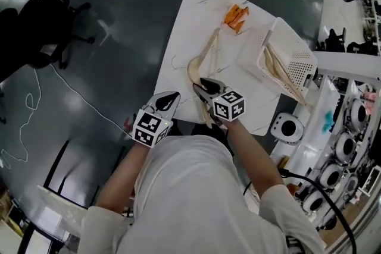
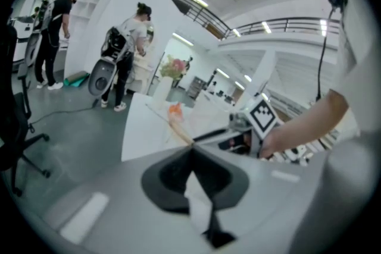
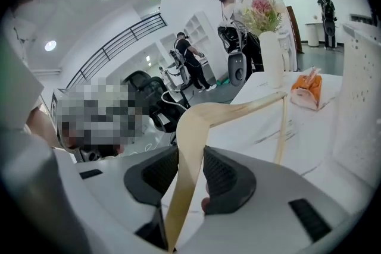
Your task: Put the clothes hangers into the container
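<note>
Clamping the hanger [image 1: 204, 52] near its bend between the jaws of the right gripper [image 1: 202, 84], long axis up the table [image 1: 181, 33], container [image 1: 299, 63] ahead-right; left gripper [image 1: 174, 96] jaws closed, empty.

Operator: white short-sleeve tee [image 1: 190, 199], loose, wide sleeves [image 1: 98, 223]. Left gripper [image 1: 171, 98] + right gripper [image 1: 204, 86] — pale grey shells, dark textured pads on jaws, black trim on top. Each w/ a white cube, black square markers — left cube [image 1: 152, 127], right cube [image 1: 229, 105].
</note>
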